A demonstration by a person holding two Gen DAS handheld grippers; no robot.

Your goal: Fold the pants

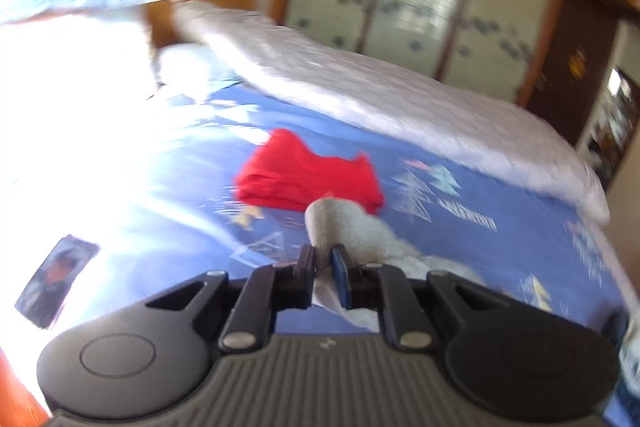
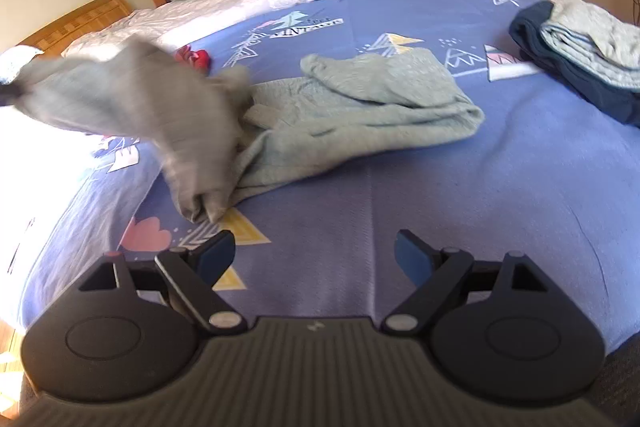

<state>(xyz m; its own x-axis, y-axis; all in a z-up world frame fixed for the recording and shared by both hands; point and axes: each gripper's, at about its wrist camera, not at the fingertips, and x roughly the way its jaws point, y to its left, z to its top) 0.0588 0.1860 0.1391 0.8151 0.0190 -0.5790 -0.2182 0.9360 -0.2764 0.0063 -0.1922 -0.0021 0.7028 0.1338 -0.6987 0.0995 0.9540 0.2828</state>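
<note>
Grey-green pants (image 2: pixel 360 107), crumpled on bed, one leg lifted

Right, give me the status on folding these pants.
Done: a red folded garment and a stack of folded clothes lie on the bed sheet. In hand: the left hand-held gripper is shut on the grey-green pants, lifting one end. Left: the fold itself; the right hand-held gripper is open, holding nothing.
</note>
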